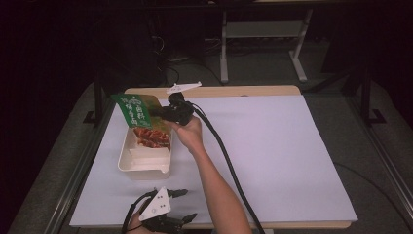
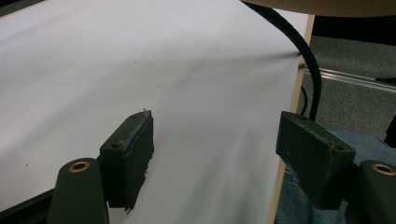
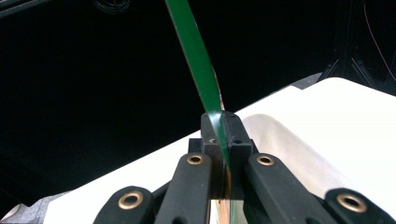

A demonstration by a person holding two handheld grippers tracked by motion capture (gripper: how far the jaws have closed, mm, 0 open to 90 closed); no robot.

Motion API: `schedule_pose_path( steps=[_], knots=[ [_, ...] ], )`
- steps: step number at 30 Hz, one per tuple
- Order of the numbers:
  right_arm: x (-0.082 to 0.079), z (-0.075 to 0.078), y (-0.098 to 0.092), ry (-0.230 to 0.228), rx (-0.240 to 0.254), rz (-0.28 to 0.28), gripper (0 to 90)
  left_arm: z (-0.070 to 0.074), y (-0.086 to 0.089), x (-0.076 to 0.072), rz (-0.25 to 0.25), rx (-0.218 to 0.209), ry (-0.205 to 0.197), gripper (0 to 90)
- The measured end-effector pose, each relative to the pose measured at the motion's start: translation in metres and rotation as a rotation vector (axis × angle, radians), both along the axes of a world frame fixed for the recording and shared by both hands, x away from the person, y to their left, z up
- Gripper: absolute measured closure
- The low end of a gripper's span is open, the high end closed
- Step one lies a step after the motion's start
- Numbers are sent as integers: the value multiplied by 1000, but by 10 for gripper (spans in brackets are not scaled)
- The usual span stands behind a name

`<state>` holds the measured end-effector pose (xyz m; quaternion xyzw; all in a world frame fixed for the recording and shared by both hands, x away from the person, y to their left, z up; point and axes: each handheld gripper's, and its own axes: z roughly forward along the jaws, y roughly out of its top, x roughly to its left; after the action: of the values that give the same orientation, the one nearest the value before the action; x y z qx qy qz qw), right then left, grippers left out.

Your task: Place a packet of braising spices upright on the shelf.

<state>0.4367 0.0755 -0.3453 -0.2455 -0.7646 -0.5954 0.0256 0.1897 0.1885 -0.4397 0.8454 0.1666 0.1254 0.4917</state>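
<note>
Pinching a green food packet [image 1: 134, 110] between closed jaws, the right gripper [image 1: 171, 113] holds it tilted above a cream tray [image 1: 127, 162] at ten o'clock on the white table [image 1: 272, 156]. At six o'clock, the left gripper [image 1: 181, 205] rests with jaws apart, holding nothing.

cream plastic tray [image 1: 144, 165]: left part of white-covered worktop [image 1: 272, 146] | green printed food packet [image 1: 139, 111]: above tray's far end (pinched in right tool [image 1: 163, 113]) | left tool [image 1: 187, 204]: near edge, before tray
</note>
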Motion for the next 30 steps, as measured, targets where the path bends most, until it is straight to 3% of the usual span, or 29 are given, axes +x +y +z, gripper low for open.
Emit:
schedule_pose_path(
  steps=[26, 30],
  knots=[
    [3, -3, -4, -4, -32, -22, 892, -1, 0, 2, 17, 5, 8, 254],
    [3, -1, -7, -3, -52, -38, 824, -1, 2, 4, 24, 1, 6, 246]
  ],
)
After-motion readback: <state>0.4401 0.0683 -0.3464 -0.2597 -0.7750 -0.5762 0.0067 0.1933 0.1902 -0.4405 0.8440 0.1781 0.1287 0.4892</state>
